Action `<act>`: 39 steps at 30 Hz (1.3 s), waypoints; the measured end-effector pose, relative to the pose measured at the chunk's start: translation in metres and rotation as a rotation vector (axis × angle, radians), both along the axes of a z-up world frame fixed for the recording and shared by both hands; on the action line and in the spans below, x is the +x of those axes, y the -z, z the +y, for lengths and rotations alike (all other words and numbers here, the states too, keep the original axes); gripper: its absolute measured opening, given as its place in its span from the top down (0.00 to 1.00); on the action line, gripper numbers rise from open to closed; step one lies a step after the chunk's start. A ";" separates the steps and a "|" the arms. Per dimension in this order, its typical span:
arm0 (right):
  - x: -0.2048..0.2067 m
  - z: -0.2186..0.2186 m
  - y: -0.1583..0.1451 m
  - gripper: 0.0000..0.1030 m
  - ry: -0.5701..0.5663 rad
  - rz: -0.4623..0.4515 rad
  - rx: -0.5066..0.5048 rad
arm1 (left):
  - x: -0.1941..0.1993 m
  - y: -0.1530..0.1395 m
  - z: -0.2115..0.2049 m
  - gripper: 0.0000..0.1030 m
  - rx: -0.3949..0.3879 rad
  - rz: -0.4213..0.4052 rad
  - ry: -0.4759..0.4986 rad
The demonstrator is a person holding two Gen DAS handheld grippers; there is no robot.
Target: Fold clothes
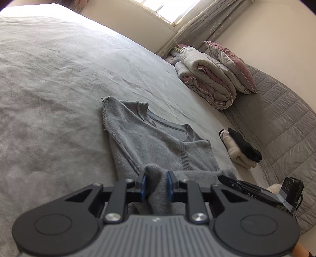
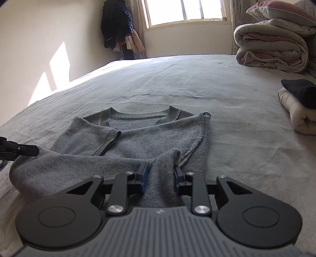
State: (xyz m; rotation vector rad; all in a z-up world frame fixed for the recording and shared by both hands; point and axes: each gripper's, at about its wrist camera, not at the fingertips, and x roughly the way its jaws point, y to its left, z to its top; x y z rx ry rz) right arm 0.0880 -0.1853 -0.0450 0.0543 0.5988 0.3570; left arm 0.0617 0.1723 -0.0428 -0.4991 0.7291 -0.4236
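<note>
A grey knitted sweater (image 1: 158, 142) lies on the bed with its sleeves folded in over the chest and its collar away from me; it also shows in the right wrist view (image 2: 142, 138). My left gripper (image 1: 156, 183) is shut on a bunched fold of the sweater's bottom hem. My right gripper (image 2: 160, 178) is shut on another part of the same hem, which is lifted a little off the bed. The right gripper's body shows at the right of the left wrist view (image 1: 256, 192). The left gripper's fingertip shows at the left edge of the right wrist view (image 2: 21, 150).
The grey bed sheet (image 1: 59, 98) stretches wide around the sweater. A rolled quilt (image 2: 272, 49) with pillows on it sits at the far right. A folded cream and black pile (image 2: 300, 106) lies right of the sweater. A quilted headboard (image 1: 280, 122), a window (image 2: 185, 11) and hanging clothes (image 2: 116, 23) stand beyond.
</note>
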 end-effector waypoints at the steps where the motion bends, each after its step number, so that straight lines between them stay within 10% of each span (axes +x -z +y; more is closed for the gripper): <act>1: -0.002 0.002 -0.001 0.80 0.005 -0.011 -0.012 | -0.003 -0.001 0.000 0.87 0.009 -0.008 0.000; 12: -0.018 0.009 -0.015 0.87 0.075 -0.143 -0.032 | -0.019 -0.008 -0.013 0.91 0.040 -0.132 -0.077; 25: 0.056 0.010 -0.033 0.87 0.159 -0.184 0.022 | 0.064 -0.032 -0.013 0.91 0.072 -0.175 -0.220; 39: 0.134 0.014 0.013 0.87 0.207 -0.067 -0.016 | 0.133 0.023 -0.020 0.90 0.202 -0.120 -0.279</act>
